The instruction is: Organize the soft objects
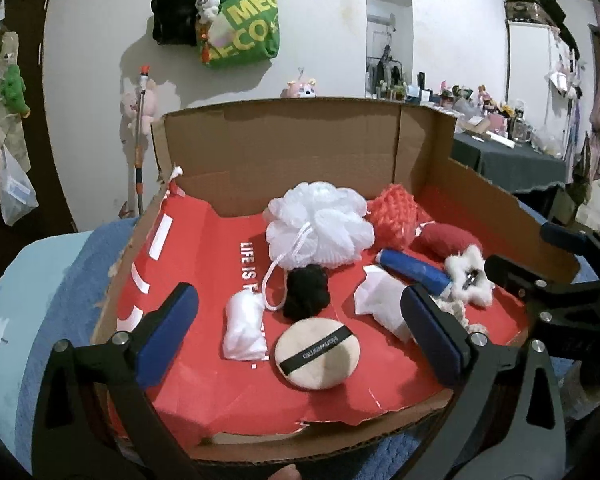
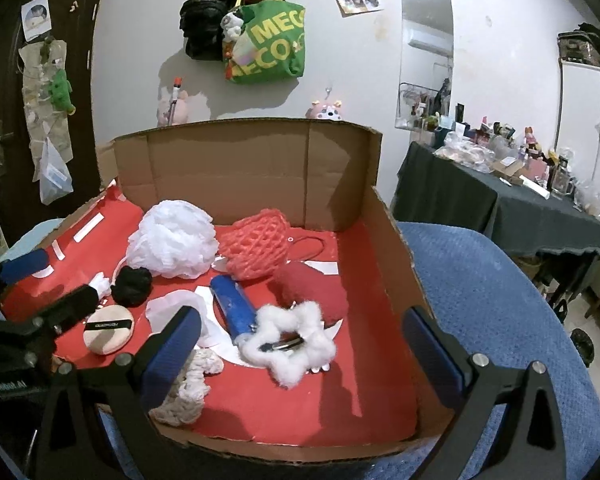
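A shallow brown cardboard box with a red printed floor [image 1: 204,364] rests on a blue bedspread [image 2: 480,300], its back flap upright. The left gripper [image 1: 300,336] hovers over the near edge, jaws spread wide and holding nothing; between the fingers lie a round beige powder puff with a black band [image 1: 317,354], a white rolled cloth [image 1: 245,328], a black fuzzy scrunchie [image 1: 306,290] and crumpled white tissue [image 1: 380,300]. The right gripper [image 2: 304,346] is also wide and empty, framing a white fluffy star-shaped clip [image 2: 290,344]. Behind it sit a blue cylinder [image 2: 233,304], a dark red pouch [image 2: 312,286], an orange knitted net bag [image 2: 258,244] and a white mesh bath pouf [image 2: 172,240]. A cream crochet piece [image 2: 188,388] lies at the right gripper's left finger
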A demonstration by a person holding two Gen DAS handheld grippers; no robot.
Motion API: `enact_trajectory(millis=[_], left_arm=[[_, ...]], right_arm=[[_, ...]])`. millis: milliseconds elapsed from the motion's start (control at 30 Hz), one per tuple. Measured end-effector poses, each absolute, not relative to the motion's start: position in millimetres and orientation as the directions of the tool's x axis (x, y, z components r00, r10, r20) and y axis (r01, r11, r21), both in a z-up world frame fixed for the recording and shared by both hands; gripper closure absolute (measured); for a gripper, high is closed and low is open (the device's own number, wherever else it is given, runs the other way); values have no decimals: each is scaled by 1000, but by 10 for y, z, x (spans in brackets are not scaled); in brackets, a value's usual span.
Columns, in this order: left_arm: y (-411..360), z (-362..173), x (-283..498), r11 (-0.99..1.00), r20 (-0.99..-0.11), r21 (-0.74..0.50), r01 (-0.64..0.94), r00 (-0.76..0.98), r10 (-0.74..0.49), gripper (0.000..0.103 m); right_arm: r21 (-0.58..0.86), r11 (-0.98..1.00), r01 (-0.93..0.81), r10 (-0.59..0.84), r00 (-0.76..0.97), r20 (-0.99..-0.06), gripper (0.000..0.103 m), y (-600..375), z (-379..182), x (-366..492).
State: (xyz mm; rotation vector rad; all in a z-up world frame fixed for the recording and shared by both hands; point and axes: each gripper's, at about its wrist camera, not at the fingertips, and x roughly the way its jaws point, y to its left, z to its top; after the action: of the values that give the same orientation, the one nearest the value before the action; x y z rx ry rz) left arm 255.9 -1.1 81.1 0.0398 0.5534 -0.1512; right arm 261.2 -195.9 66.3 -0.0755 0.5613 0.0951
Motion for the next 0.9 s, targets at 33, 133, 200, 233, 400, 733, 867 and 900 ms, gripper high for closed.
enact_trajectory(millis=[33, 133, 200, 233, 400, 733, 867, 900], left_arm=[[-15, 798, 2558, 989, -528, 0, 149, 840, -127, 0], [8, 768, 2564, 992, -535, -5, 129, 838, -112, 0], [51, 747, 2583, 994, -544, -24, 111, 832, -106, 0], [68, 736, 2589, 993, -549, -34, 110, 829, -111, 0], [105, 713, 2614, 993, -558, -48, 107, 822, -116, 0], [78, 673, 2642, 992, -581, -38, 121, 805, -120, 0], [77, 673, 2644, 992, -582, -37, 120, 804, -119, 0], [77, 672, 2645, 992, -582, -37, 120, 804, -119, 0]], right_arm=[[-46, 993, -110, 68, 841, -536, 0, -1957, 659, 2616], [-48, 993, -106, 64, 838, -541, 0, -1944, 633, 2622], [-56, 993, -100, 54, 839, -541, 0, -1932, 618, 2620], [-57, 993, -100, 54, 840, -541, 0, -1930, 615, 2619], [-49, 995, -87, 47, 840, -540, 0, -1955, 602, 2619], [-52, 995, -89, 46, 838, -544, 0, -1962, 584, 2625], [-54, 995, -89, 46, 838, -544, 0, -1960, 576, 2629], [-52, 995, -89, 46, 838, -544, 0, -1964, 579, 2627]])
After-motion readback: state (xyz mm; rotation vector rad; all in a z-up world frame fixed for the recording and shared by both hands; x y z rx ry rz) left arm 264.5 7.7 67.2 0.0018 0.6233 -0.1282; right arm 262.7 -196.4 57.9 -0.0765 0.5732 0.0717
